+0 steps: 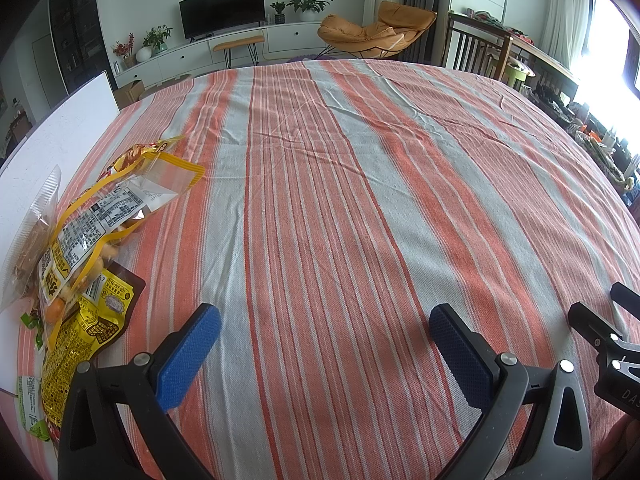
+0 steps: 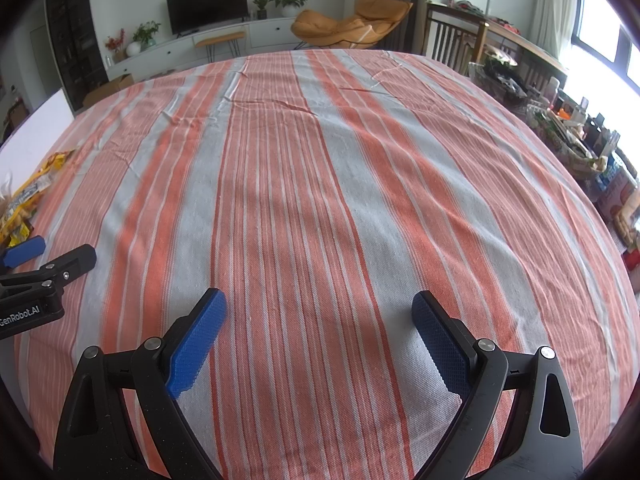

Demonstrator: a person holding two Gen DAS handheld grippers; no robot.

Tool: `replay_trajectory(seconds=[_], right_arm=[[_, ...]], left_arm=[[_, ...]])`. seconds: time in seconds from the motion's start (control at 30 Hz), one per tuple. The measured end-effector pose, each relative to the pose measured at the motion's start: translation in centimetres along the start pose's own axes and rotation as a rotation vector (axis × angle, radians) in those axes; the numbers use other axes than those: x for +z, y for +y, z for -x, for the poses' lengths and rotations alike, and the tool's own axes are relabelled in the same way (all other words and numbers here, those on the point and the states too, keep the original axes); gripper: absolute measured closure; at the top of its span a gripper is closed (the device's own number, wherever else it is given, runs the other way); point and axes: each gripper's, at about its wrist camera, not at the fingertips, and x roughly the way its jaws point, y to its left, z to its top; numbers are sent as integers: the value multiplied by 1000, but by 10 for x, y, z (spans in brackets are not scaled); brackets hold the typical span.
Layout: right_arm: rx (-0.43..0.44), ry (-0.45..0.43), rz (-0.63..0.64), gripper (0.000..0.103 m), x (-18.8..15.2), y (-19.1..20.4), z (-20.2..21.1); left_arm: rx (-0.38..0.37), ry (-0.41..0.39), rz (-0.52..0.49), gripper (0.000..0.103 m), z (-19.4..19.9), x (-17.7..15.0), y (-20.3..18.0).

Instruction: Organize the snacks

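A heap of snack bags (image 1: 92,232) lies at the left edge of the striped tablecloth (image 1: 340,200): yellow printed packs, a clear bag of brown pieces (image 1: 28,236) and a small green packet (image 1: 30,404). My left gripper (image 1: 324,322) hovers open just right of the heap, nothing between its blue pads. My right gripper (image 2: 320,308) is open too, over bare cloth, empty. In the right wrist view the snack bags (image 2: 24,200) show far left, with the left gripper (image 2: 48,258) beside them. The right gripper's black body (image 1: 604,336) shows at the edge of the left wrist view.
A white board (image 1: 60,128) sits beside the heap at the table's left edge. Beyond the table stand a TV (image 1: 222,10) on a low cabinet, an orange lounge chair (image 1: 376,28) and a wooden chair (image 1: 476,46). Cluttered shelves (image 2: 580,144) line the right side.
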Motion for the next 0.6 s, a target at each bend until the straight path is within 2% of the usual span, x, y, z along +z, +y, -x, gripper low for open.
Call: replay_trajectory(seconds=[0.6], right_arm=[[1,0,-1,8,0,0,0]], left_arm=[[0,0,0,0,0,0,0]])
